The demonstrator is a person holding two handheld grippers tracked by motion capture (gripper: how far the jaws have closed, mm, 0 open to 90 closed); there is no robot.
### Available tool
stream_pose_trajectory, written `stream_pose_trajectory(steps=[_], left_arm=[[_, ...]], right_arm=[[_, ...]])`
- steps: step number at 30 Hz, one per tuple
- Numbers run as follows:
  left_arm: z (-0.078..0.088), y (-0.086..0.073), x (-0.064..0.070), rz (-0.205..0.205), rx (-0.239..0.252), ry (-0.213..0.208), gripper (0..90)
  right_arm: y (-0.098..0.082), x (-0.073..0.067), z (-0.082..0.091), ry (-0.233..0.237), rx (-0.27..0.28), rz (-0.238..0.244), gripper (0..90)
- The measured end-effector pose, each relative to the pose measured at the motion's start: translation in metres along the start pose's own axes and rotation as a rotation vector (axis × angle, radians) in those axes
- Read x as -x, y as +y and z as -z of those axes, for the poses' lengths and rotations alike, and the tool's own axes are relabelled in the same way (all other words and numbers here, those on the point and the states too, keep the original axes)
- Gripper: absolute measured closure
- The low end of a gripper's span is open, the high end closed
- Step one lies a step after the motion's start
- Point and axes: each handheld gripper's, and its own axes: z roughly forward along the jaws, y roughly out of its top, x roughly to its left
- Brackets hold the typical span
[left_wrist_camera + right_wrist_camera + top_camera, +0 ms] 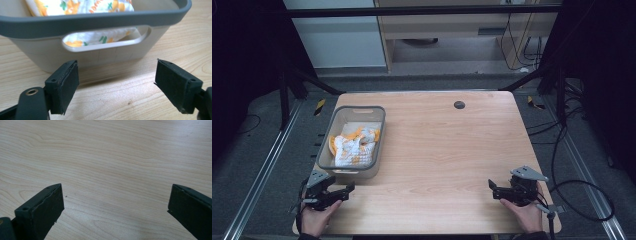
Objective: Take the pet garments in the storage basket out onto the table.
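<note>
A light wooden table carries a grey plastic basket near its left edge, holding a white-and-orange patterned cloth. A small dark round cap is set into the tabletop near the far edge.

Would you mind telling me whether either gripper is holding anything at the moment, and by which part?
Nothing is held. The left gripper is open just short of the basket, and the right gripper is open over bare table.

Matt plastic basket, printed cloth, smooth pale wood table.
</note>
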Motion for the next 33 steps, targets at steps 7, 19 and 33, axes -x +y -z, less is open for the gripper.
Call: stream_pose_trajectory(steps=[7,19,33], left_arm=[[0.007,0.002,-0.001,0.021,0.031,0.021,21.7],[0.020,0.015,-0.002,0.039,0.080,-0.004,21.9],[0.033,0.034,0.005,0.024,0.125,-0.025,22.0]], right_arm=[[-0.003,0.001,0.001,0.008,-0.011,-0.010,7.3],[-0.004,0.003,0.001,0.000,-0.018,-0.014,8.9],[-0.004,0.000,0.000,0.003,-0.019,0.000,9.1]])
